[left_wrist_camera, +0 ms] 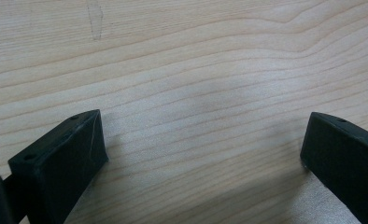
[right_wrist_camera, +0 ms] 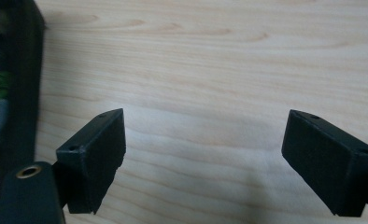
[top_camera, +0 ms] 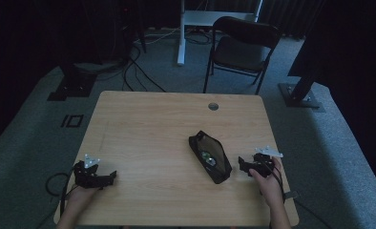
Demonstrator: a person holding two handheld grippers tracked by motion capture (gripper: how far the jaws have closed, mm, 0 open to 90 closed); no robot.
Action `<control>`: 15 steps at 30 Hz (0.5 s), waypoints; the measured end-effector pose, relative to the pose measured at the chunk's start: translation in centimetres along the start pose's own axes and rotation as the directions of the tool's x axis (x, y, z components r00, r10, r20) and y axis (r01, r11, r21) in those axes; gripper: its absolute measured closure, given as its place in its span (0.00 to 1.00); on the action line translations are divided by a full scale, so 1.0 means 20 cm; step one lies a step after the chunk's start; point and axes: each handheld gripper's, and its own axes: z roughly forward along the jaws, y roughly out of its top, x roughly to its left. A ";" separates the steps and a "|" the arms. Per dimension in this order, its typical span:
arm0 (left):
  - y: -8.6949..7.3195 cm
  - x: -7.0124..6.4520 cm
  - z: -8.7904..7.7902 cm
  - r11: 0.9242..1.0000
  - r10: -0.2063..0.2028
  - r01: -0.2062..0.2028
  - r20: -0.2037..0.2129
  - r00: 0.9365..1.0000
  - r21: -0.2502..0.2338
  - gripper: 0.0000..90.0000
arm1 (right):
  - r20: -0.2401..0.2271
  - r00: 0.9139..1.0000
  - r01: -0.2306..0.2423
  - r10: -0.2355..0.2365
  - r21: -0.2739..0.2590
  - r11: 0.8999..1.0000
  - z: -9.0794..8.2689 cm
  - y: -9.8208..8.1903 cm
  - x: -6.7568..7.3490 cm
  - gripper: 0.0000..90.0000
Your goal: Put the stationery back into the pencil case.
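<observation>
The desk is pale wood with fine brown grain lines running along it, and a small grey round cap sits near its far edge. The pouch is black, with a tan inside and green and white bits showing through its opening. Both the left gripper and the right gripper are black, each topped by a light grey plate. The chair is black; the floor is grey-green carpet.
</observation>
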 end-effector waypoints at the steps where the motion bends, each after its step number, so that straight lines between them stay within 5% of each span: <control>1: 0.00 0.00 0.00 1.000 -0.001 0.001 0.000 1.000 0.000 0.00 | 0.006 1.000 -0.012 0.012 -0.002 1.000 0.00 -0.01 0.00 0.15; 15: 0.00 0.00 0.00 1.000 0.000 0.000 0.000 1.000 0.000 0.00 | 0.087 0.996 -0.036 0.035 0.013 0.999 -0.01 -0.11 0.00 0.14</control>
